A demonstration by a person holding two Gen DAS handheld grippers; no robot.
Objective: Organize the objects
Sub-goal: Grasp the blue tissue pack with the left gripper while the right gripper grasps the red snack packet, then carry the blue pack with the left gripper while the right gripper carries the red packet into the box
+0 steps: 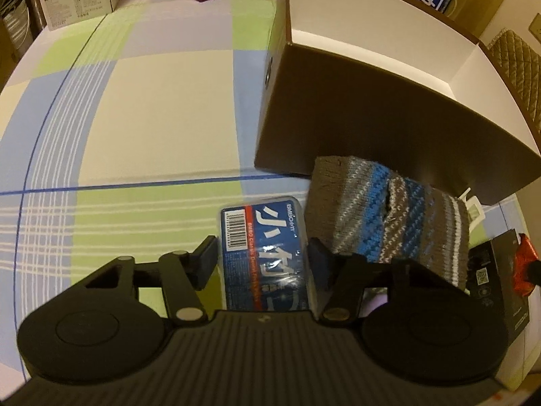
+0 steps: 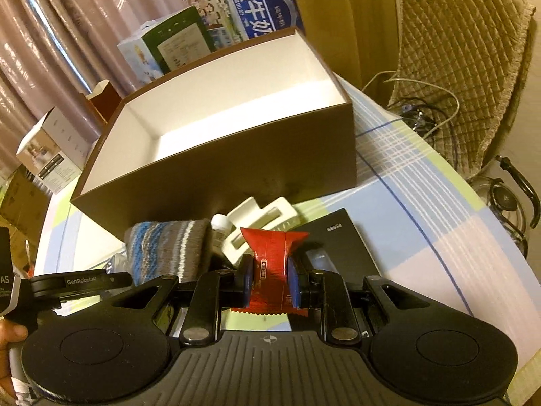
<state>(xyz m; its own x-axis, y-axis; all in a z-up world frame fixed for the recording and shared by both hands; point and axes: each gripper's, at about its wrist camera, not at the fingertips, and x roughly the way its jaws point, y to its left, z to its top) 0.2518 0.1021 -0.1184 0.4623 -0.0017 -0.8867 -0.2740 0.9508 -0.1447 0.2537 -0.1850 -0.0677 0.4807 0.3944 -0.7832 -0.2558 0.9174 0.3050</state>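
A red snack packet (image 2: 274, 264) is clamped between the two fingers of the right gripper (image 2: 270, 279), its crimped ends sticking out above and below the pads, and it is held above the table in front of the brown box (image 2: 236, 165). A blue packet with white lettering and a barcode (image 1: 265, 253) is seen between the fingers of the left gripper (image 1: 262, 260); the fingers stand just beside its two long sides, but whether they press on it cannot be told. This packet lies on the checked tablecloth (image 1: 152, 108), just in front of the box's near corner.

A knitted sleeve in grey, blue and white stripes (image 1: 389, 216) lies touching the blue packet's right side and leans against the box's front wall. Beside it, in the right wrist view, a small white-capped bottle (image 2: 221, 225) and a white plastic clip (image 2: 260, 223) are found, with a flat black box (image 2: 338, 247) next to them on the cloth. The red packet is also visible at the right edge of the left wrist view.

The brown box is open at the top and white inside. Behind it, a blue and white carton (image 2: 250, 6) and a green-fronted box (image 2: 175, 44) are stood. A quilted chair cover (image 2: 456, 54) is seen beyond the table's right edge.
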